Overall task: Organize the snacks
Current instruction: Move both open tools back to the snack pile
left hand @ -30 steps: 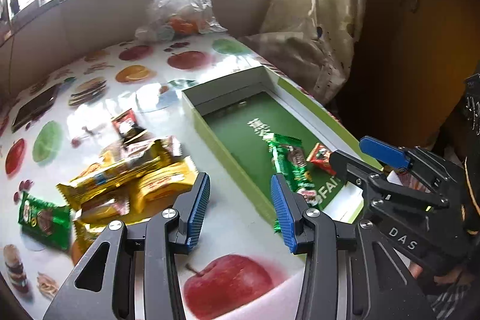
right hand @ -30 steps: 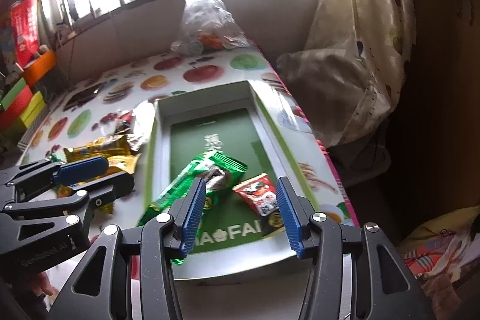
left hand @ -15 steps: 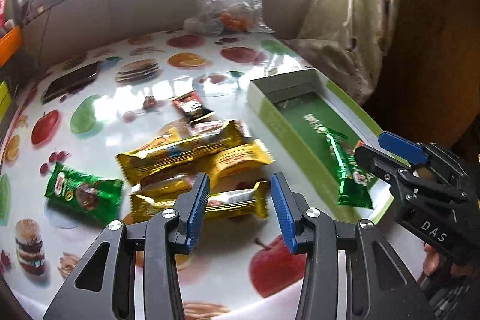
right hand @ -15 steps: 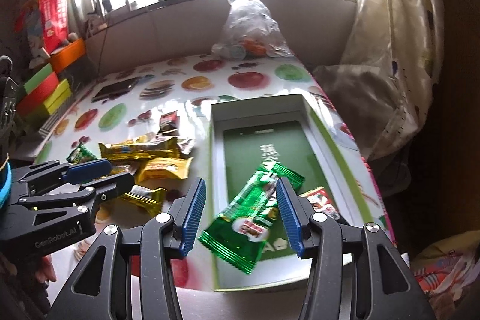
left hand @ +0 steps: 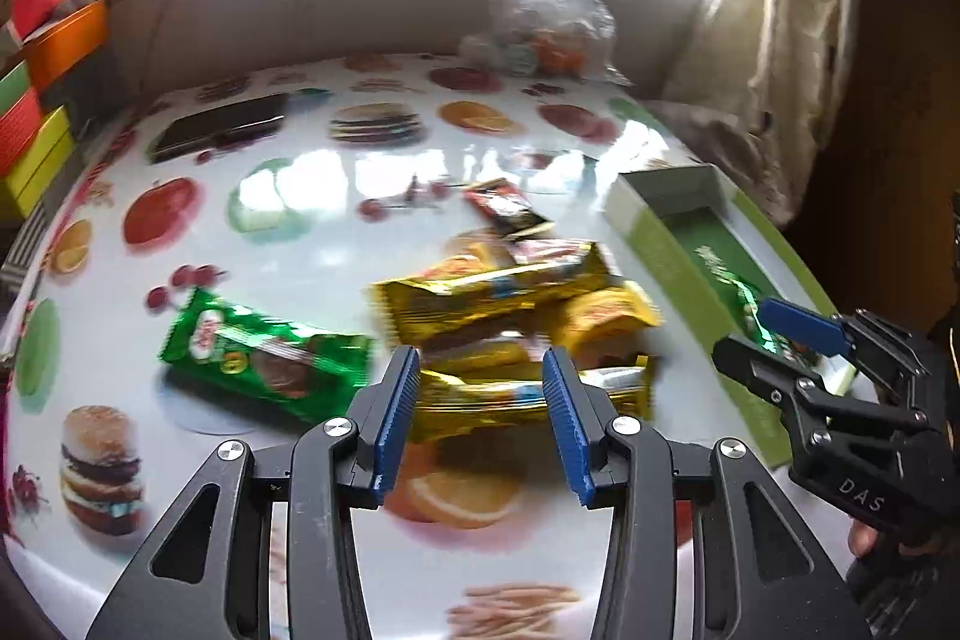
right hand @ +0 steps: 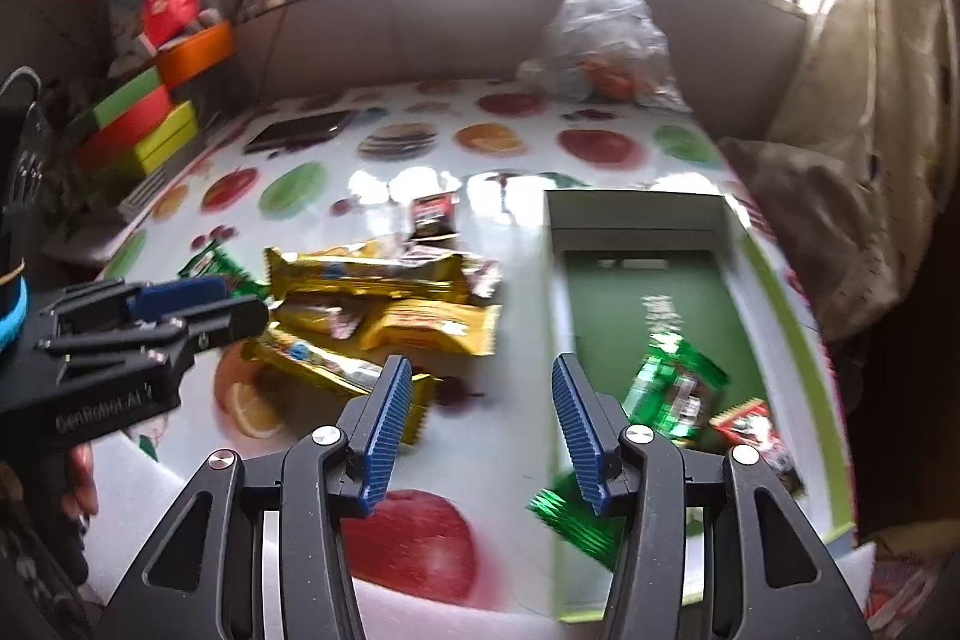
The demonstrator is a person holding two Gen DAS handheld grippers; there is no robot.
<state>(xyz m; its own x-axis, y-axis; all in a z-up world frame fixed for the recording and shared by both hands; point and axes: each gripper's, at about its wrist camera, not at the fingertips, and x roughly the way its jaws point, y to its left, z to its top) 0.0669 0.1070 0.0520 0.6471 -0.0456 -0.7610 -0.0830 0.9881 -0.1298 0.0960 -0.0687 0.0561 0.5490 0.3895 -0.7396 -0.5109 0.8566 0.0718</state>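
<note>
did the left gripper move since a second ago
Yes. The left gripper has swung left, away from the green tray: a second ago it pointed at the tray's near wall, now it is open over the yellow snack bars.

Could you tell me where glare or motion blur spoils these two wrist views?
Left wrist: windows blown out, glare patches on the tablecloth, yellow snack bars smeared. Right wrist: same window glare, green wafer pack in the green box blurred.

Both wrist views look forward-down, near table point(left hand: 312, 196) – share snack pile point(left hand: 516, 316), tray point(right hand: 774, 280).
</note>
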